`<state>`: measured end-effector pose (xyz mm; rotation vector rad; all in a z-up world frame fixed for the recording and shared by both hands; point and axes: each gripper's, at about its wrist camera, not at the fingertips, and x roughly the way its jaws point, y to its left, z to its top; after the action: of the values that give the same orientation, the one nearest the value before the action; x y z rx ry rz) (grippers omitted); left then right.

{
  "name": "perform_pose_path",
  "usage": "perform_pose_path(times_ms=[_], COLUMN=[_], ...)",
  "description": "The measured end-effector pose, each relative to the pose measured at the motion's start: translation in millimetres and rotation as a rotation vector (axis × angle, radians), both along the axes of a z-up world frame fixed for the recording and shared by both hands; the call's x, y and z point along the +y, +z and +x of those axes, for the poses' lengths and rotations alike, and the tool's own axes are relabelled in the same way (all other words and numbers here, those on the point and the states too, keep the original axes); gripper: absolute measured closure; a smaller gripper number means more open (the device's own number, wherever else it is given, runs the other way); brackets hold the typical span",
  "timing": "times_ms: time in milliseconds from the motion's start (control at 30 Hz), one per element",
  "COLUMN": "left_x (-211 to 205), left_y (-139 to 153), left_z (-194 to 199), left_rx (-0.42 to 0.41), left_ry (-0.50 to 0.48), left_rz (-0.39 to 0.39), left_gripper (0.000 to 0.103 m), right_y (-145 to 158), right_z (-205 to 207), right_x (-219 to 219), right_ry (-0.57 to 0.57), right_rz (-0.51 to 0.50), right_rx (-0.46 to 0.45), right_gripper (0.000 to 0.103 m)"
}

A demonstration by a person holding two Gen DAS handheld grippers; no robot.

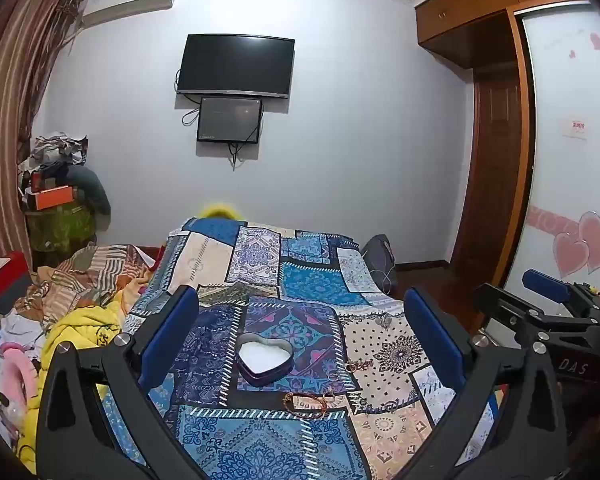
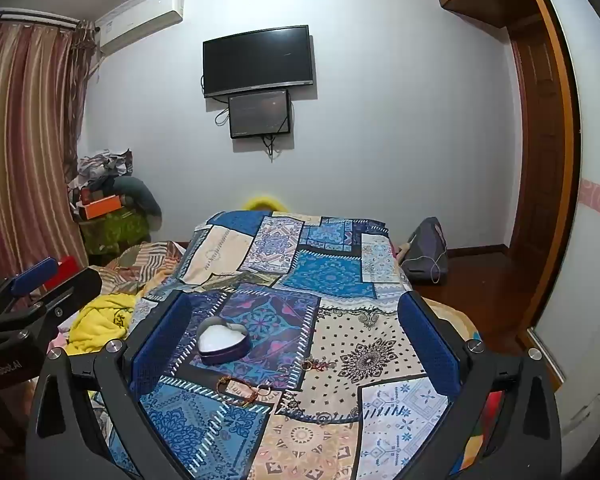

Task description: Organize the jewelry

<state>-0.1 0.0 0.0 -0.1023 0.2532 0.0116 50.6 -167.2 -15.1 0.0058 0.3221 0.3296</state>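
A dark heart-shaped tin (image 1: 265,359) (image 2: 223,341) with a white lining lies open on the patchwork bedspread (image 1: 312,280) (image 2: 324,268). Just in front of it a beaded bracelet (image 1: 306,400) (image 2: 238,390) lies flat, and a small ring piece with a reddish charm (image 1: 358,366) (image 2: 314,365) rests to its right. My left gripper (image 1: 300,332) hovers open above the bed, the tin framed between its blue pads. My right gripper (image 2: 296,336) is also open and empty, held beside the left one; each shows at the edge of the other's view.
A bed fills the foreground, with a yellow blanket (image 1: 80,332) and striped bedding heaped on its left. Two dark screens (image 1: 236,66) hang on the far wall. A cluttered stand (image 1: 58,200) is by the curtain; a grey bag (image 2: 426,250) lies on the floor by the wardrobe.
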Motion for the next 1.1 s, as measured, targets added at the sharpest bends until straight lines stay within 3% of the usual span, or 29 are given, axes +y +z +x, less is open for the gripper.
perform_pose_path(times_ms=[300,467,1100], left_x=[0.9,3.0,0.9], left_y=[0.4,-13.4,-3.1], left_z=[-8.1,-10.1,-1.9], left_rx=[-0.007,-0.002,0.019], left_ry=[0.002,-0.002,0.007], left_rz=[0.008,0.010,0.018], left_gripper=[0.000,0.000,0.000], right_y=[1.6,-1.7,-1.1], right_z=[-0.1,-1.6,1.9], right_x=[-0.8,4.1,1.7], right_ry=[0.000,-0.001,0.004], right_rz=[-0.006,-0.006,-0.008], right_rx=[0.008,0.008,0.023], right_gripper=[0.001,0.001,0.001])
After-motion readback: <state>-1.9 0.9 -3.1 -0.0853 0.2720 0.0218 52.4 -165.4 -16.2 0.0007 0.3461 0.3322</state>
